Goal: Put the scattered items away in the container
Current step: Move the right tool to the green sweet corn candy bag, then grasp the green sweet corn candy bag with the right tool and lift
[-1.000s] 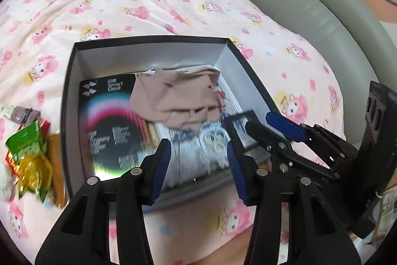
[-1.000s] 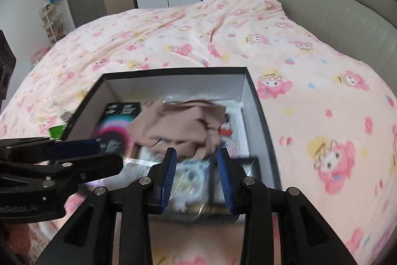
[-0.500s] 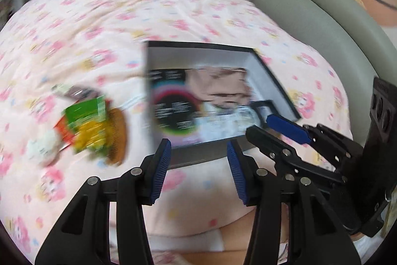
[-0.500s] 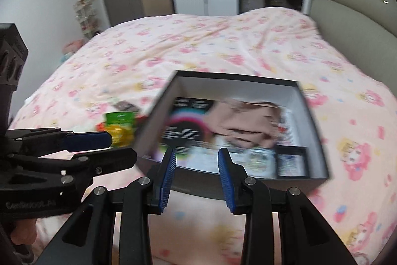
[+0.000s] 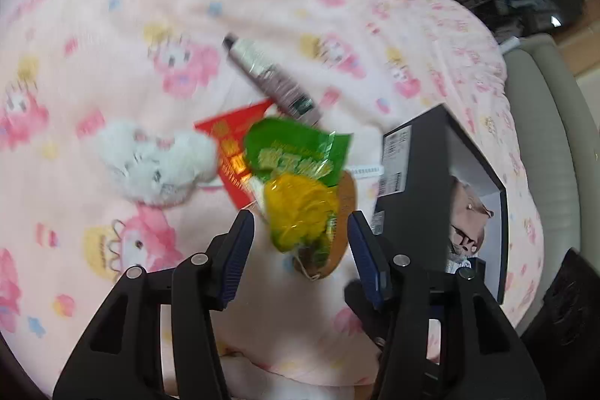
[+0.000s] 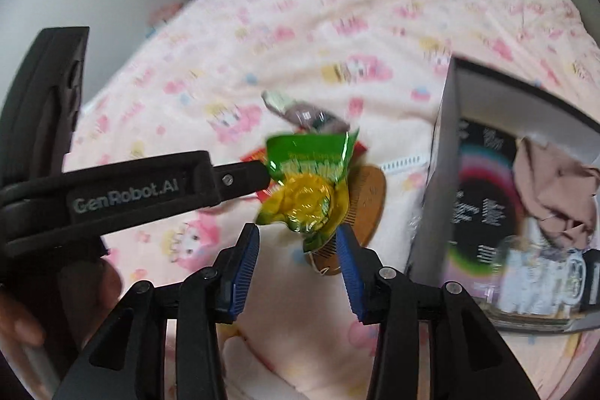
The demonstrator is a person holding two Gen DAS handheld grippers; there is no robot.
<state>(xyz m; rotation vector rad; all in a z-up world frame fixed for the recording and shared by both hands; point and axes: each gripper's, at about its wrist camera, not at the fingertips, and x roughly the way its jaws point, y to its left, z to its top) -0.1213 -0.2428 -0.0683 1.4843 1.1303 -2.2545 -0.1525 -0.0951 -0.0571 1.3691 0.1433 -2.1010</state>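
A heap of loose items lies on the pink quilt: a green-and-yellow snack packet (image 5: 296, 175) (image 6: 307, 182) on top of a red packet (image 5: 232, 137) and a brown wooden comb (image 5: 345, 212) (image 6: 369, 201). Beside them are a white plush toy (image 5: 157, 164) and a grey tube (image 5: 273, 81) (image 6: 307, 115). The black box (image 5: 412, 167) (image 6: 435, 182) stands just right of the heap. My left gripper (image 5: 300, 227) and right gripper (image 6: 297, 235) hover over the snack packet's near end. Both sets of jaws are opening, and the pads touch nothing.
Inside the box lie a brown cloth (image 6: 551, 182), a black booklet (image 6: 480, 194) and small clear-wrapped items. A grey padded headboard (image 5: 543, 137) runs along the bed's right side. Wardrobe doors stand beyond the bed. The left gripper's body crosses the left of the right wrist view.
Both grippers have swung left from above the box to the heap of loose items and dropped closer to the quilt. Both jaws stand wider than before.
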